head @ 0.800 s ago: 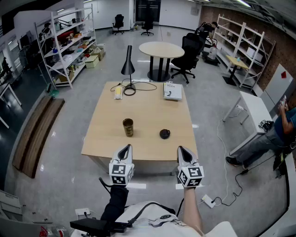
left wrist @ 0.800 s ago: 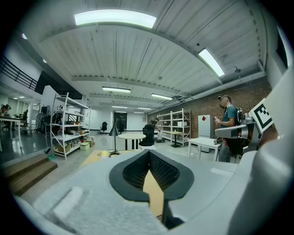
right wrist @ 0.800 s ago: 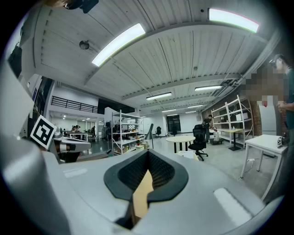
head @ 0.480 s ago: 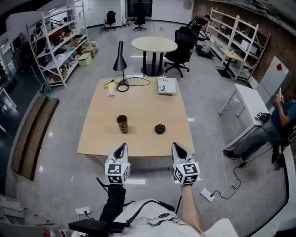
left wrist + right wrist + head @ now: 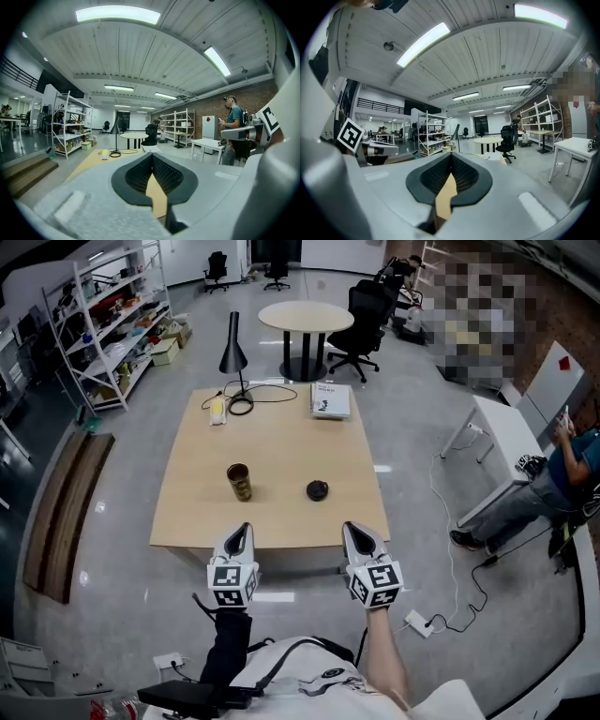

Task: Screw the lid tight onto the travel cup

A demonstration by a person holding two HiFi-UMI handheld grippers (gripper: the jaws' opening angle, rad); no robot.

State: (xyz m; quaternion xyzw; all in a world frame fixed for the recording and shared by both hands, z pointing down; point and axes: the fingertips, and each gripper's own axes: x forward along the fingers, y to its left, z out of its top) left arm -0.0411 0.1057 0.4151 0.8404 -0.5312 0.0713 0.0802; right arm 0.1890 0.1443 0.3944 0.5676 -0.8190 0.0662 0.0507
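Pale wood table (image 5: 187, 521) stands mid-floor in a workshop, and both grippers hang just short of its near edge. The left gripper (image 5: 241, 531) and right gripper (image 5: 351, 530) have their jaws pressed together with nothing between them. The cup (image 5: 238, 482) stands upright left of the table's centre, and the lid (image 5: 317, 489) lies apart to its right. By my judgement nothing has begun. The next move calls for reaching in and opening the jaws, one to steady the cup and one to lift the lid. A lamp (image 5: 231, 352) and a book (image 5: 330, 399) sit at the far edge, with shelves (image 5: 122, 324) beyond.
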